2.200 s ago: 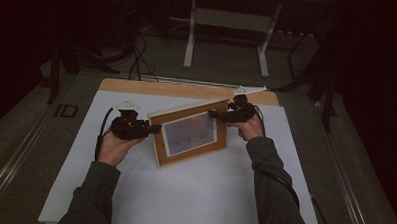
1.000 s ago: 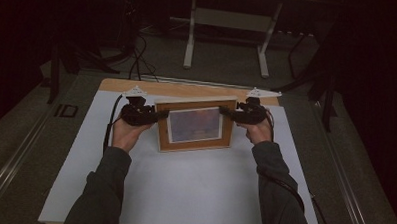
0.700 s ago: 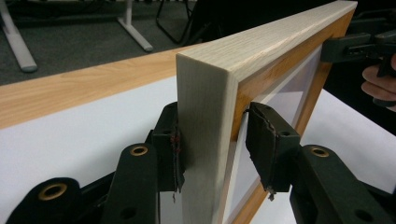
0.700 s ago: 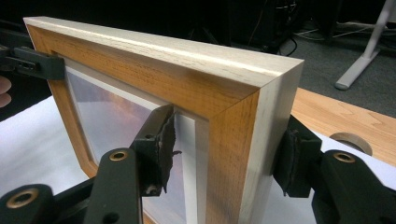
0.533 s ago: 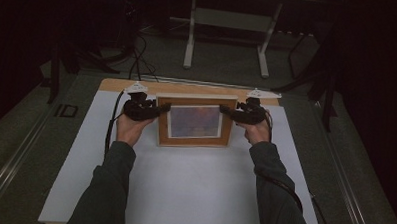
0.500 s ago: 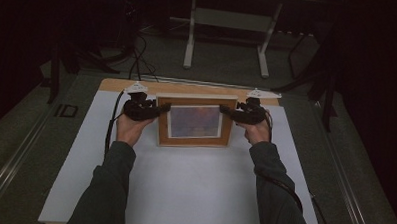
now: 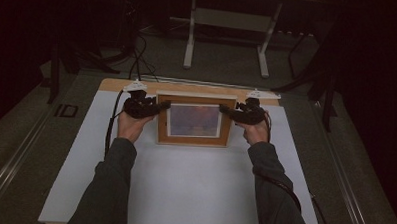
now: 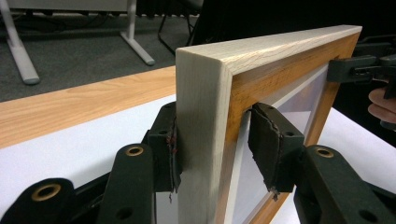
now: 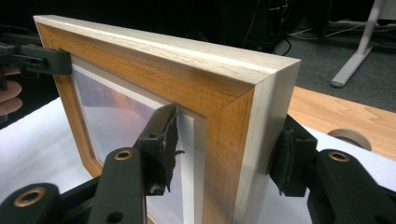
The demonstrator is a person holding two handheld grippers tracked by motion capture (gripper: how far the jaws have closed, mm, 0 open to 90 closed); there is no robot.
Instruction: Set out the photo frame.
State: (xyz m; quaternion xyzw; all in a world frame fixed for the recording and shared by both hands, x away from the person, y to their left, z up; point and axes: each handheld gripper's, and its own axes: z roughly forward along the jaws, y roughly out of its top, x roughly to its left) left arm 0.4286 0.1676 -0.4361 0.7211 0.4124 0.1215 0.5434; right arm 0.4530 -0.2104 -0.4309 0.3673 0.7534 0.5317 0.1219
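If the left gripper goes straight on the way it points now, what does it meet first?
The left gripper already straddles the wooden picture frame, so the frame's side rail would likely meet the gripper's throat first. Beyond it, across the frame, is the right gripper.

No legible text, labels or numbers anywhere.

Frame (image 8: 280,70) I see as wood, open grain, pale matt edge and warmer oak-toned front, with a smooth glossy pane (image 9: 116,121) inside. Left gripper (image 8: 212,154) and right gripper (image 9: 224,156) look like matt black plastic with brass-coloured rivets, pads rough and frayed. Table (image 7: 212,90) edge is wood-look laminate, its cover (image 7: 193,192) matt white like paper
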